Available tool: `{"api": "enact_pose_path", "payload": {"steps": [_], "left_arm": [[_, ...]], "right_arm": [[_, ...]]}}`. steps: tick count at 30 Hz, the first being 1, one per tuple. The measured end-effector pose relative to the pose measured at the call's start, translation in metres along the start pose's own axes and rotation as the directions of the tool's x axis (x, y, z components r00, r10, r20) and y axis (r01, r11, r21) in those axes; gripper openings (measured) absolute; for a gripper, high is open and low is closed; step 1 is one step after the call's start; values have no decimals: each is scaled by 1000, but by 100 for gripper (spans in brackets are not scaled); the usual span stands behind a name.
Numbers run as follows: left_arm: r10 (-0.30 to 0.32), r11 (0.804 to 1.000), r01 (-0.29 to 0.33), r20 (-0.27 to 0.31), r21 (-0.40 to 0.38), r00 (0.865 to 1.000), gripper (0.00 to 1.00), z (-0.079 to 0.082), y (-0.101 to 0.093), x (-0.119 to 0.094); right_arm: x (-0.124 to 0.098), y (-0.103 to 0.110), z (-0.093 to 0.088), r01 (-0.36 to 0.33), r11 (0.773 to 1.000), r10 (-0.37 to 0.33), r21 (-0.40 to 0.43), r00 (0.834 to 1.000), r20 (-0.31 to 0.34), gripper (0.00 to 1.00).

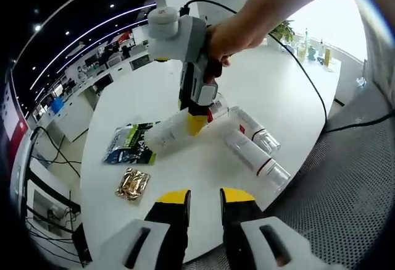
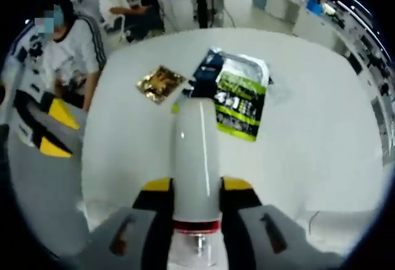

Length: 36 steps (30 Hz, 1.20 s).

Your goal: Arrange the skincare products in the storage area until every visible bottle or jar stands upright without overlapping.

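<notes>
Right gripper view: our right gripper (image 2: pixel 196 191) clamps a white bottle (image 2: pixel 195 159), long axis pointing away along the jaws, lying flat; left gripper (image 1: pixel 203 201) narrowly open, idle.

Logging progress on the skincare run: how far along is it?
Early. Nothing stands upright yet. In hand: the right gripper is shut on a white bottle lying on the table. Left: two more bottles lie on their sides. The left gripper hangs open.

"4in1" on green/black sachet (image 2: pixel 237 100); rest illegible.
</notes>
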<state>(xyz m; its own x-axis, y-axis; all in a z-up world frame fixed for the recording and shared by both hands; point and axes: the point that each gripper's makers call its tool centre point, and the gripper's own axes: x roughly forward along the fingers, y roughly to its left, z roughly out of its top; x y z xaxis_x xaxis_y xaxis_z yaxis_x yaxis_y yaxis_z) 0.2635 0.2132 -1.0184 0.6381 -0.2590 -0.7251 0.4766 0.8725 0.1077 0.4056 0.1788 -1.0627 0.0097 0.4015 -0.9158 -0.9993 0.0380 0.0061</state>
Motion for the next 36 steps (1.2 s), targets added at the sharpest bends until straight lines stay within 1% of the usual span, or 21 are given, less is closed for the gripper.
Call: {"api": "enact_pose_path", "payload": {"steps": [4,7,8,10,11,12,15,16,18,19,21,22,23,24,26,28,29,30,32,35,36], "left_arm": [[0,1000,0,-2,2,1000,20,0,0,0],[-4,1000,4,-5,4,1000,20,-1,-1,0],[-5,1000,5,-7,7,1000,20,-1,-1,1],[-6,1000,6,-7,7,1000,20,-1,-2,1],[-5,1000,5,-7,6,1000,20,-1,-1,1],[-5,1000,5,-8,5,1000,20,-1,-1,1],[-5,1000,5,-10,7,1000,20,-1,-1,1],[-5,1000,5,-10,7,1000,20,-1,-1,1],[-6,1000,6,-12,9,1000,20,-2,-2,1],[-6,1000,6,-12,11,1000,20,-2,-2,1],[-6,1000,6,-12,10,1000,20,-2,-2,1],[-5,1000,5,-11,10,1000,20,-2,-1,1],[-4,1000,4,-11,10,1000,20,-2,-1,1],[-4,1000,4,-12,10,1000,20,-2,-1,1],[-3,1000,3,-12,10,1000,20,-2,-1,1],[-3,1000,3,-12,9,1000,20,-2,-1,1],[-3,1000,3,-12,11,1000,20,-2,-1,1],[-3,1000,3,-11,11,1000,20,-2,-1,1],[-2,1000,3,-12,10,1000,20,-2,-1,1],[-3,1000,3,-9,12,1000,20,-1,-1,0],[-3,1000,3,-9,12,1000,20,-1,-1,0]], "right_arm": [[3,5,-7,-19,995,17,-95,1000,-26,26],[7,8,-11,-34,977,21,-212,998,-64,26],[7,8,-6,-35,980,28,-195,999,-39,26],[8,7,-4,-48,973,38,-224,998,-49,26],[9,7,-3,-67,968,57,-240,997,-50,26],[9,9,-3,-95,957,82,-274,995,-60,27],[10,11,-1,-141,917,119,-374,989,-83,27],[10,11,1,-149,893,122,-426,988,-90,27],[11,13,2,-168,851,133,-498,986,-104,27],[11,16,3,-181,809,138,-559,983,-119,27],[12,18,4,-196,762,137,-617,980,-143,27],[13,19,5,-208,729,133,-652,978,-163,27],[12,20,5,-217,711,132,-669,975,-177,27],[13,21,5,-229,682,128,-694,972,-196,28],[14,21,5,-243,638,115,-730,968,-222,28],[14,20,6,-224,650,85,-726,971,-223,28],[14,17,6,-211,683,80,-699,973,-216,29],[14,15,7,-194,715,75,-672,977,-202,34],[12,11,7,-182,761,82,-623,979,-186,40],[3,5,11,-150,794,79,-589,986,-144,40],[0,4,14,-139,810,81,-570,989,-126,41]]}}
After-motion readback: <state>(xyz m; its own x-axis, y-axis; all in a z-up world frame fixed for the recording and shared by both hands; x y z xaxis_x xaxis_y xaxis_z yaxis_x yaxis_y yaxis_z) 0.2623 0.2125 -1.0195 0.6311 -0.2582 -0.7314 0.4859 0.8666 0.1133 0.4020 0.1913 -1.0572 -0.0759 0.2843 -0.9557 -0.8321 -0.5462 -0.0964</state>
